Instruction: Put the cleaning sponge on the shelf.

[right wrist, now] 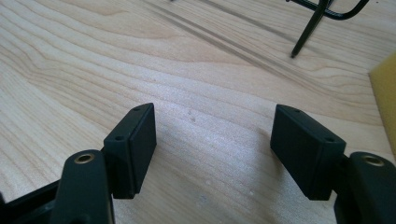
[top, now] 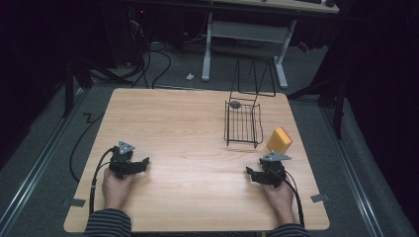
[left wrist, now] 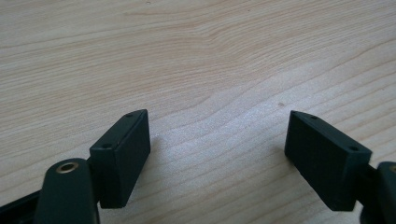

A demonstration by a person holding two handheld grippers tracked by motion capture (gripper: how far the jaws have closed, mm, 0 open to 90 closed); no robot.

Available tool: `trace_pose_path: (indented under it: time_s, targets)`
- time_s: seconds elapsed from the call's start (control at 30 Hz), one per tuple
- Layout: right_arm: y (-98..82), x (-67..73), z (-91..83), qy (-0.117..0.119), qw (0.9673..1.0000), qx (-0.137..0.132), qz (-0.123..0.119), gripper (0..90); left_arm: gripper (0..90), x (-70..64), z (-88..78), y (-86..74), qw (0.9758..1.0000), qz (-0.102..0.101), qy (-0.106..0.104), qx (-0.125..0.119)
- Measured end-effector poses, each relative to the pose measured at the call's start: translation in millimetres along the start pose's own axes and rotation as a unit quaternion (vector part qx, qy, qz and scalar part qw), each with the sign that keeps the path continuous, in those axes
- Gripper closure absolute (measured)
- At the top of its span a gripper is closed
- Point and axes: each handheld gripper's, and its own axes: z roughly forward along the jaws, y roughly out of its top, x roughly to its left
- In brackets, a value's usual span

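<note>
My left gripper point(top: 142, 165) rests low on the wooden table point(top: 188, 143) near its front left, held by a hand. In the left gripper view its jaws stand wide apart point(left wrist: 217, 140) over bare wood. My right gripper point(top: 253, 174) sits near the front right, also open point(right wrist: 215, 140), with nothing between its pads. A yellow sponge point(top: 279, 139) with an orange top stands on edge just beyond the right gripper; its yellow side shows at the right edge of the right gripper view point(right wrist: 385, 93). A black wire basket point(top: 242, 123) stands behind, with a small grey round thing point(top: 235, 104) at its far end.
A wire foot of the basket point(right wrist: 308, 32) shows at the top of the right gripper view. Beyond the table are a white desk frame point(top: 244, 34), cables on the floor point(top: 148, 64) and dark stands on both sides.
</note>
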Motion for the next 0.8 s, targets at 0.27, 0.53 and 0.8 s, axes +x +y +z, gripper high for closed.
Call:
trace_pose_path:
  time_s: [0.27, 0.53, 0.8]
  targets:
    - [-0.1, 0.1, -0.2, -0.002, 1.0000, 0.000, 0.003, 31.7, 22.9, 0.0, 0.0, 0.0, 1.0000, 0.000, 0.000, 0.000]
    - [-0.3, 0.1, -0.3, -0.003, 1.0000, 0.000, 0.004, 31.7, 22.9, -0.1, -0.2, -0.2, 1.0000, 0.000, 0.000, 0.000]
    - [-0.3, 0.1, -0.3, -0.003, 1.0000, 0.000, 0.004, 31.7, 22.9, -0.1, -0.2, -0.2, 1.0000, 0.000, 0.000, 0.000]
